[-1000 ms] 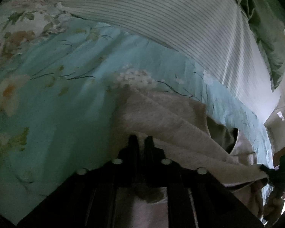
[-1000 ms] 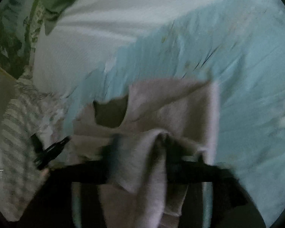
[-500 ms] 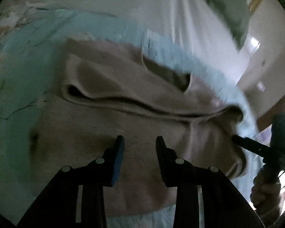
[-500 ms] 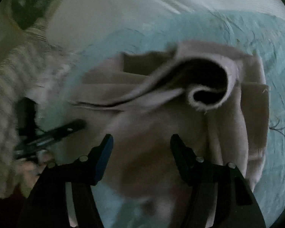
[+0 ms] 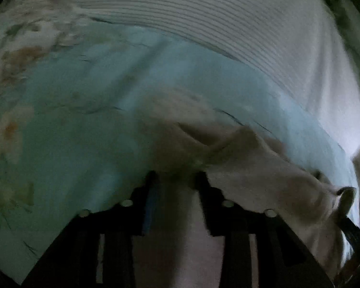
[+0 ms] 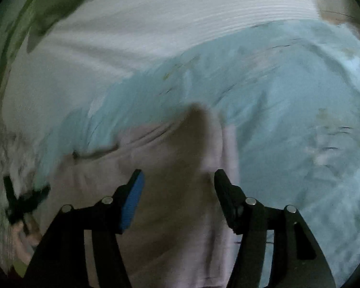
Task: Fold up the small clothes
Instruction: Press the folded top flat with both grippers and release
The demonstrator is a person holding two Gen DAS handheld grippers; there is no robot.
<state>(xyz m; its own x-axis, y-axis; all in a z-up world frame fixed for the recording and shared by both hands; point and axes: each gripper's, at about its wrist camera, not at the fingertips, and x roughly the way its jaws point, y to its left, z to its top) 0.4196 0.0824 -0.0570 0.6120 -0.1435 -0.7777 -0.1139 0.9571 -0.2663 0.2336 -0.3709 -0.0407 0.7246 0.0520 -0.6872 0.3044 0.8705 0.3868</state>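
1. The left gripper [image 5: 177,180] has its jaws opening; the cloth lies between them, but blur hides whether the pads touch it.
2. The small pale pinkish-beige knit garment [image 6: 170,192] lies rumpled on the light blue floral bedsheet [image 6: 288,120], directly under both grippers.
3. Handling, judged by appearance: light, soft and limp. It should sag from any single pinch point and will not hold a crease unaided.
4. Recommended hold: pinch a hem or corner, one per gripper, rather than the loose middle.
5. The right gripper [image 6: 177,182] has its jaws spread, pads clear of the cloth below.
6. A white striped cover [image 5: 228,24] lies beyond the sheet.
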